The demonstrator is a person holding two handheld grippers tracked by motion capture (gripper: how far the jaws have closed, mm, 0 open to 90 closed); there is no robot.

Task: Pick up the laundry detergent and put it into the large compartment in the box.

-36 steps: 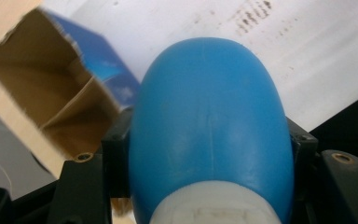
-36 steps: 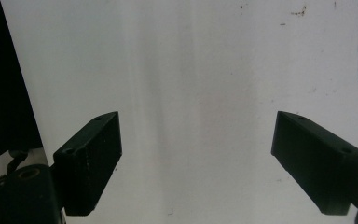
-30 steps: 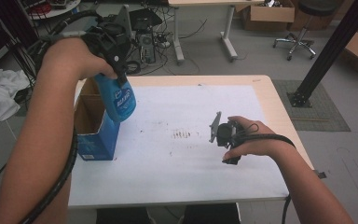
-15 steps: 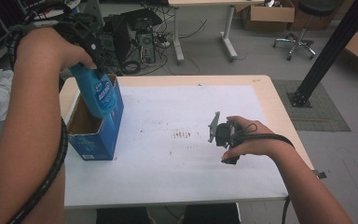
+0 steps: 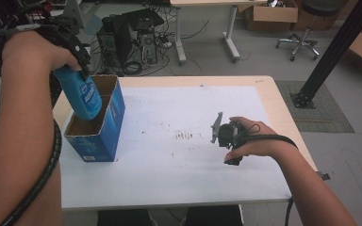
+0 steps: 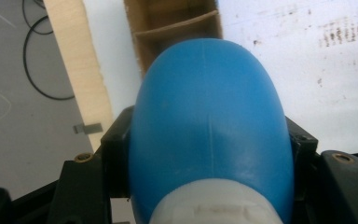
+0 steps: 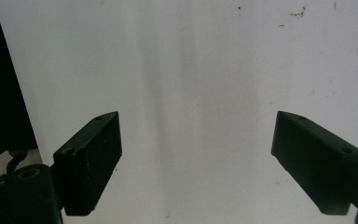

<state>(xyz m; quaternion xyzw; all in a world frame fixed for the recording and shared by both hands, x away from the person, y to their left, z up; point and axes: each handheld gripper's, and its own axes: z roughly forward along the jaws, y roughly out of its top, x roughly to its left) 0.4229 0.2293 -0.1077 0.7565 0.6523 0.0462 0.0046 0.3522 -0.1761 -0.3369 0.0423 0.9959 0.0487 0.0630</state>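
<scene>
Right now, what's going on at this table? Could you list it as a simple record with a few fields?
left gripper: shut on blue bottle, held above the box
blue bottle: upside down, cap up between the jaws
cardboard box: open top, inner divider, at the table's left edge
right gripper: open, holding nothing, low over the white sheet
white sheet: covers the table, faint dark smudges near the middle

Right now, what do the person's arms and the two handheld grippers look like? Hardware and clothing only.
Both forearms are bare, no sleeves visible. The left gripper is black, with brass-coloured screws in its body and a black ribbed cable trailing along the forearm. The right gripper has two blocky matte-black jaws with small screw holes, a grey plate at its front, and a thin black cable.
</scene>
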